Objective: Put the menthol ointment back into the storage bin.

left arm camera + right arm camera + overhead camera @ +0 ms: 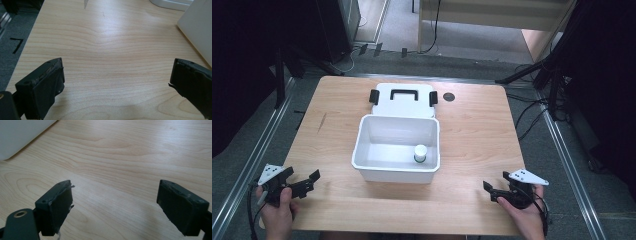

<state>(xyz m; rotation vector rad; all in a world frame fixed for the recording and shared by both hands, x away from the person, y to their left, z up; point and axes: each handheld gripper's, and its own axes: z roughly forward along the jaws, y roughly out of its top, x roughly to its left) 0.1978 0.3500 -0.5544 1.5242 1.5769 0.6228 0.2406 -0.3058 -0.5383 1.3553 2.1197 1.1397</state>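
A white open bin stands in the middle of the wooden table. A small white bottle with a green band stands upright inside it, near the right front corner. Behind the bin lies its white lid with a black handle and black side latches. My left gripper rests open near the front left corner, held by a hand. My right gripper is open near the front right edge. In the left gripper view my left gripper holds nothing, and in the right gripper view my right gripper does likewise.
A small black round spot sits on the table right of the lid. The bin's wall shows at the right of the left gripper view and at the upper left of the right gripper view. Metal rails and cables run along the floor beside the table.
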